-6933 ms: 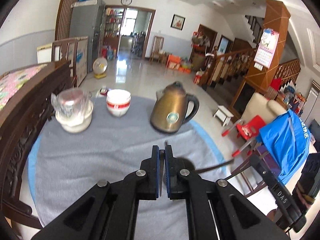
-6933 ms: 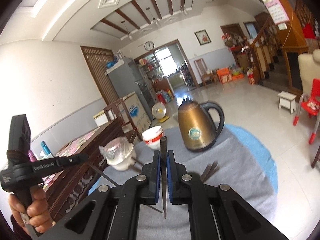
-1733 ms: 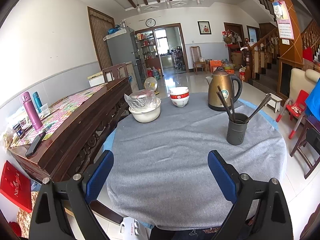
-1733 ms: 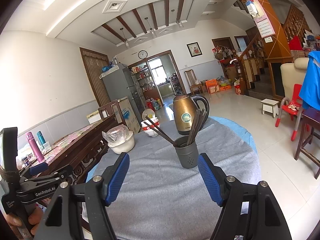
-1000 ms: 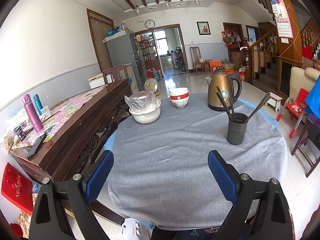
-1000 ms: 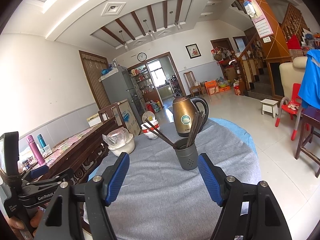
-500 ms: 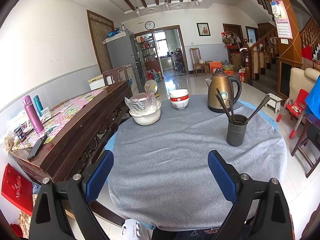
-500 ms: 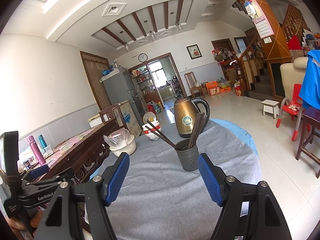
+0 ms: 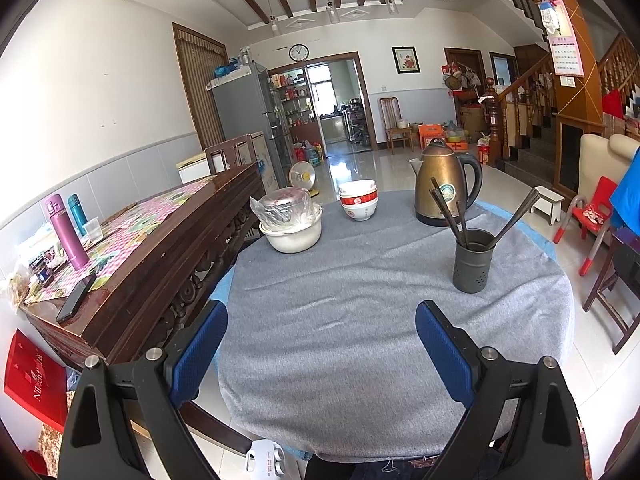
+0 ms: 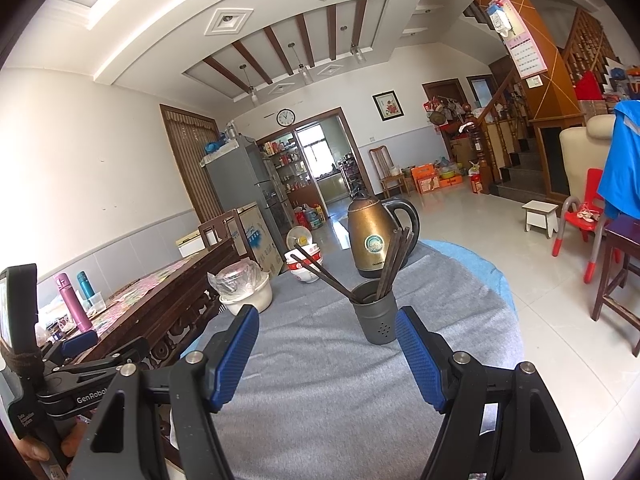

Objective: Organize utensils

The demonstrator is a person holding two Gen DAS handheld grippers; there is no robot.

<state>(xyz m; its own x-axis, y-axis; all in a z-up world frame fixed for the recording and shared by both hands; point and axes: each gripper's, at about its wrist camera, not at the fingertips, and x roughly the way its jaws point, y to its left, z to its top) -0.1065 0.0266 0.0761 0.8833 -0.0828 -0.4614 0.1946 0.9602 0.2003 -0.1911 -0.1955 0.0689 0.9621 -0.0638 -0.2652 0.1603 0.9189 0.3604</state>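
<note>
Both the left hand-held gripper (image 9: 320, 344) and the right hand-held gripper (image 10: 326, 354) stood wide open and empty above the counter (image 9: 360, 320). The chopsticks (image 9: 448, 210) stood in the dark holder (image 9: 472, 264).

Each claw is matte black plastic with triangular cut-outs in its 2 arms, silver screw heads at the joints, and 2 blue, ribbed fingers (image 9: 444, 354). The left claw (image 9: 320, 350) shows 4 screws, as does the right claw (image 10: 326, 354). White "GenRobot" lettering marks the left claw's side
</note>
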